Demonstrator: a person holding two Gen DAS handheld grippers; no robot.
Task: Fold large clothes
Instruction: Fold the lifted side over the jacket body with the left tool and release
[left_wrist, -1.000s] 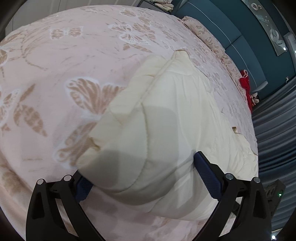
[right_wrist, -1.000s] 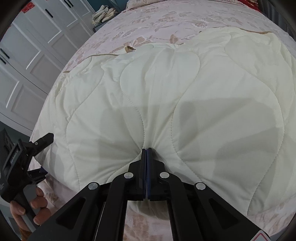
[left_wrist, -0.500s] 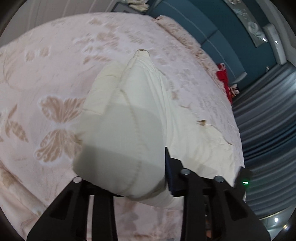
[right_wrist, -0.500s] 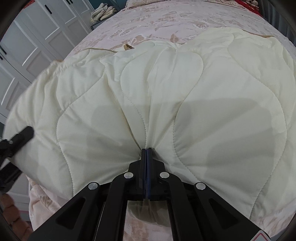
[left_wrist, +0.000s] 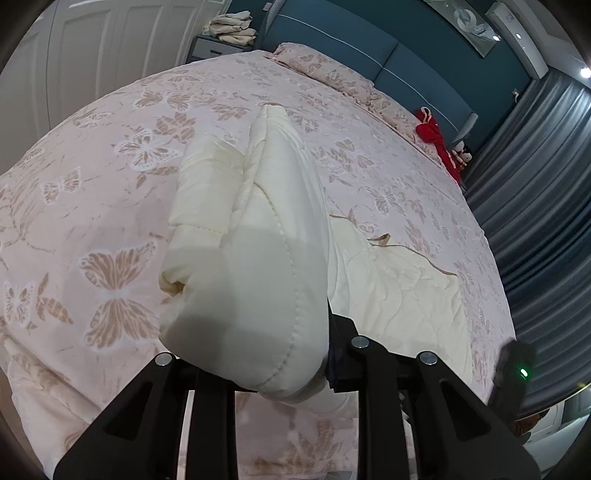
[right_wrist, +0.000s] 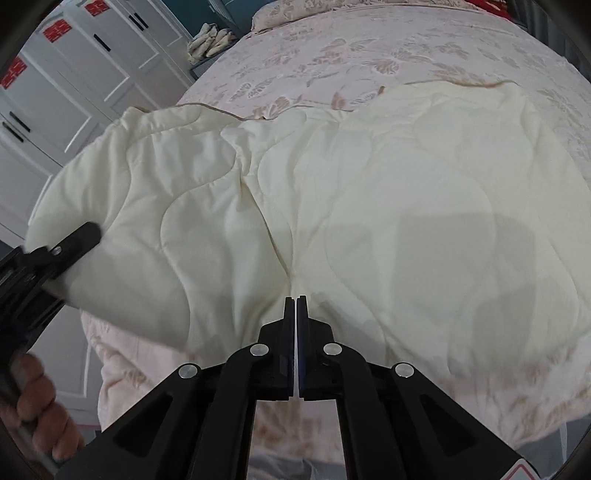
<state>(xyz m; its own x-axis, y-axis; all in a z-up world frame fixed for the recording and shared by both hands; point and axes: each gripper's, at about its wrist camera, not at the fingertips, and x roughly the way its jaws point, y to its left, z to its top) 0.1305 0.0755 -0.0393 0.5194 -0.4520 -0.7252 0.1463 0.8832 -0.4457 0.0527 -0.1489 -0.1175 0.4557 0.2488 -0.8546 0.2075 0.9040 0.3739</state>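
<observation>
The cream quilted comforter (right_wrist: 369, 206) is lying across the near part of the bed (left_wrist: 110, 155), over its pink butterfly cover. The right tool (right_wrist: 296, 306) is pinching the near hem, its jaws pressed together on a thin bit of fabric. The left tool (left_wrist: 258, 369) is gripping a thick bunched corner, raised off the bed and standing on edge. The step in hand looks like carrying that corner over to make a fold. To do it well, both tools should be lifting evenly, keeping the hem taut between them, and laying the corner squarely on the far edge so no padding is bunching underneath.
</observation>
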